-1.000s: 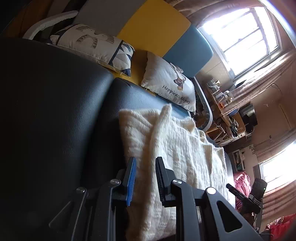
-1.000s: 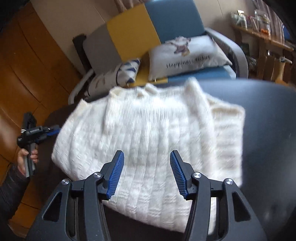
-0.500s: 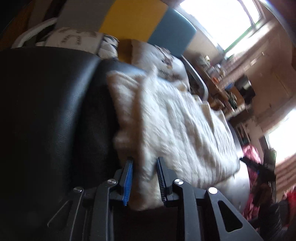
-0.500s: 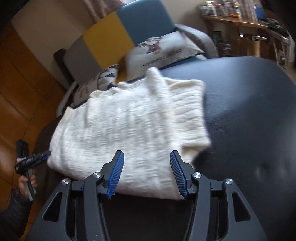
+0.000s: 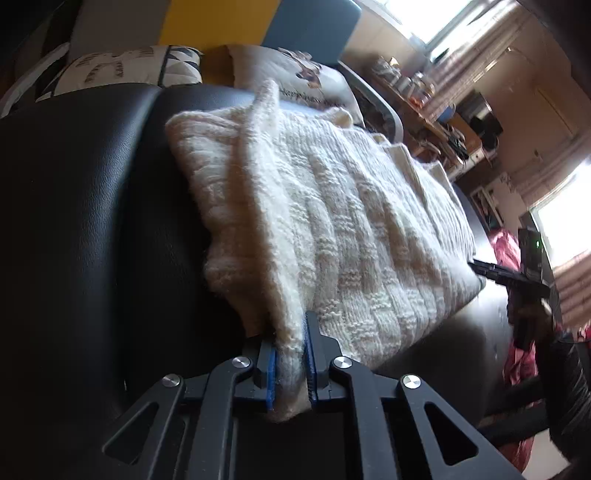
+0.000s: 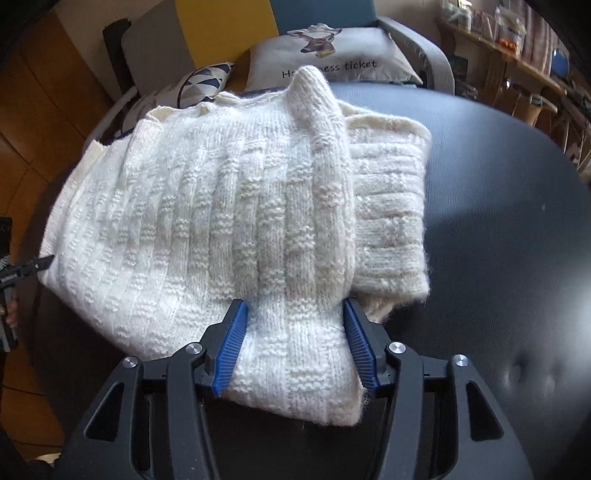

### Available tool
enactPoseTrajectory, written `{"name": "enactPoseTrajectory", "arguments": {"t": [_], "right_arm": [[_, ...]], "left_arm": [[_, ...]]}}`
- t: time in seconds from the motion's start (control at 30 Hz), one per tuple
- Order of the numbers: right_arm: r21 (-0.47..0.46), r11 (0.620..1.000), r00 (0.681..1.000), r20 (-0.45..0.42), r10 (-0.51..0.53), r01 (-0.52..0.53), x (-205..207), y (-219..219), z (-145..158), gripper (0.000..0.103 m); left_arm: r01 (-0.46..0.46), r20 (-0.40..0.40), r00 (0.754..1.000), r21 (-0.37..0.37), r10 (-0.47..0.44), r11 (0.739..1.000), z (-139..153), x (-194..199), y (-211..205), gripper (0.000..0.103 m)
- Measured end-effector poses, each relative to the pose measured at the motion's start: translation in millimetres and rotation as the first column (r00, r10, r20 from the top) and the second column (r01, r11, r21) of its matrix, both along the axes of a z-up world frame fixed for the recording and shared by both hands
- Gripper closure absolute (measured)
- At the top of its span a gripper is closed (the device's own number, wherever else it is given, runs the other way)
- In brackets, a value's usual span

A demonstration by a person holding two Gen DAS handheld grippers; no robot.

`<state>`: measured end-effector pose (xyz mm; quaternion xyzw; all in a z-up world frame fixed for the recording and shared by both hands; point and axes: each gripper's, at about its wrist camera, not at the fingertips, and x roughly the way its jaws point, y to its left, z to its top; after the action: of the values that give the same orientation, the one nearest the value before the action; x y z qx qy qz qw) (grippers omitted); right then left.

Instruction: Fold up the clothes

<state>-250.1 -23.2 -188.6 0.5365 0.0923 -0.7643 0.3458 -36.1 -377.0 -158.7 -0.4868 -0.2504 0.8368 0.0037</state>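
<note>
Lying folded on a black padded seat (image 6: 517,229), cream knit sweater (image 6: 221,206). Left tool (image 5: 290,363) closing, pads pinching the sweater's near edge. Right tool (image 6: 295,343) about half open, sweater corner between its jaws, pads beside the knit; grip unclear. Printed cushions (image 6: 332,62) and a colour-block chair (image 6: 207,22) behind.

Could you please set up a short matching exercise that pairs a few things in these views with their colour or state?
Things:
1. sweater
2. left gripper
3. right gripper
4. seat

States:
A. dark and padded, under the knitwear
B. jaws closing on a pinched knit edge
C. cream, ribbed, lying folded
D. jaws wide, astride a folded end

Pairs: 1-C, 2-B, 3-D, 4-A
</note>
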Motion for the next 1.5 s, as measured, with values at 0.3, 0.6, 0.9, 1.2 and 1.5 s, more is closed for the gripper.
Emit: {"name": "enactPoseTrajectory", "arguments": {"t": [0.3, 0.6, 0.9, 1.2, 1.5], "right_arm": [[-0.042, 0.999, 0.997, 0.073, 0.032, -0.029, 28.0, 23.6, 11.4, 0.046], [-0.120, 0.993, 0.996, -0.081, -0.023, 0.014, -22.0, 13.7, 46.6, 0.066], [0.040, 0.998, 0.994, -0.098, 0.043, -0.039, -27.5, -7.7, 31.1, 0.079], [-0.061, 0.998, 1.000, -0.028, 0.008, -0.009, 24.7, 37.8, 34.5, 0.079], [0.113, 0.984, 0.988, -0.064, 0.143, -0.135, 79.6, 28.4, 7.9, 0.079]], "left_arm": [[-0.028, -0.041, 0.999, -0.140, 0.023, 0.990, 39.0, 44.3, 9.2, 0.087], [0.092, -0.227, 0.965, -0.178, -0.132, 0.980, 110.4, -35.5, 74.1, 0.083], [0.343, -0.159, 0.910, -0.234, -0.384, 0.910, 85.9, -171.2, 156.4, 0.081], [0.490, -0.040, 0.852, -0.291, -0.522, 0.822, 53.9, -240.7, 200.3, 0.081], [0.488, 0.035, 0.867, -0.257, -0.497, 0.834, 32.5, -266.6, 212.4, 0.079]]}}
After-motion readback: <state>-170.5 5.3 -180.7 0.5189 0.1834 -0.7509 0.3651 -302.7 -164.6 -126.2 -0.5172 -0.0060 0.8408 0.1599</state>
